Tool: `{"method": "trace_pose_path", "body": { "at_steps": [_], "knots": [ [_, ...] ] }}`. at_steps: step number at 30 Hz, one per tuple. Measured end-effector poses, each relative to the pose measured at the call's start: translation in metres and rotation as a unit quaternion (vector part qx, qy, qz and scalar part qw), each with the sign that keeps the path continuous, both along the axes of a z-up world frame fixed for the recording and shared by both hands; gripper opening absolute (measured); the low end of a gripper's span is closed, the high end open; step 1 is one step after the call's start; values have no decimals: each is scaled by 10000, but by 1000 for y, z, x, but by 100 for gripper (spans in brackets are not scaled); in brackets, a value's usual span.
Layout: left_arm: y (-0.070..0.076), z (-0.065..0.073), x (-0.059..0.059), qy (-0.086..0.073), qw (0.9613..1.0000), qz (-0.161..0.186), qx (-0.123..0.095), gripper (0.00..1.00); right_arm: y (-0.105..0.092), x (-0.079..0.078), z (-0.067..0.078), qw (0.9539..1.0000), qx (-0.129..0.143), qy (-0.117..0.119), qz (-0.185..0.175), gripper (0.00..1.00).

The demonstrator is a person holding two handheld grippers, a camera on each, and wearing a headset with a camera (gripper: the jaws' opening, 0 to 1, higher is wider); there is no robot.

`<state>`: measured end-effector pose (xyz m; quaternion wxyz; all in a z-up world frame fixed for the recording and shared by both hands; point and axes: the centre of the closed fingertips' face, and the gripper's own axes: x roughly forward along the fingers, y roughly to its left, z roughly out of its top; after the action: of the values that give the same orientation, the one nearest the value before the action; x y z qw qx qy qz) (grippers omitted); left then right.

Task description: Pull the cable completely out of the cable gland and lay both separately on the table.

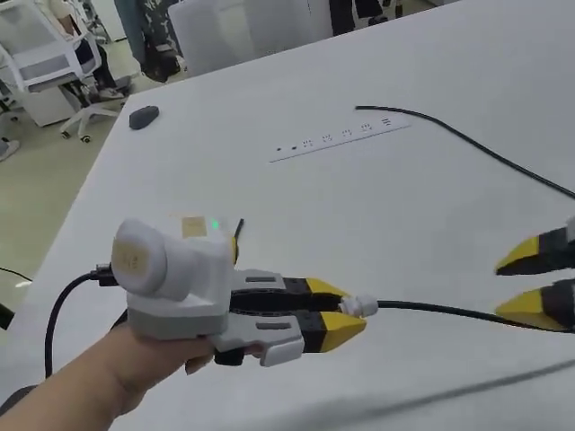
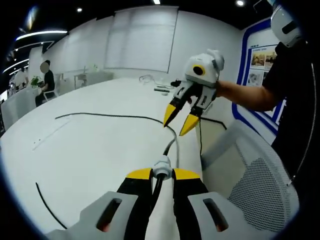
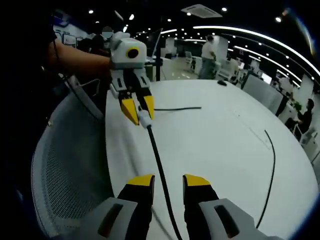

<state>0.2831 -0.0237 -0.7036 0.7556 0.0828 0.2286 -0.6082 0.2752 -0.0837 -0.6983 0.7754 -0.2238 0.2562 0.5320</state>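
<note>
Over table (image 1: 377, 215), left tongs (image 1: 346, 316) level around gland (image 1: 362, 306).

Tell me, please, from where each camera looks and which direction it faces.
Head view: on the headset, looking forward and down at the table; a hand holds the left gripper.
Left gripper view: along its jaws, shut on the cable gland, toward the right gripper and the person's forearm.
Right gripper view: along its open jaws, facing the left gripper.
Shared: both gripper views show the cable running between grippers.
</note>
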Motion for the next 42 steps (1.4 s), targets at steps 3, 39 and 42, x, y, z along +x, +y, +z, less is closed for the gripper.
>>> {"method": "trace_pose_path", "body": {
  "at_steps": [3, 39, 42],
  "knots": [
    [-5, 2, -4, -121, 9999, -69, 32, 14, 28, -1, -4, 9980, -307, -212, 520, 12],
    [16, 2, 12, -427, 9987, 284, 50, 14, -94, 33, -62, 9880, -1030, -87, -1149, 0],
    [23, -3, 13, -358, 9986, 366, 100, 14, -117, 33, -79, 9820, -1252, 79, -1413, 0]
  ]
}}
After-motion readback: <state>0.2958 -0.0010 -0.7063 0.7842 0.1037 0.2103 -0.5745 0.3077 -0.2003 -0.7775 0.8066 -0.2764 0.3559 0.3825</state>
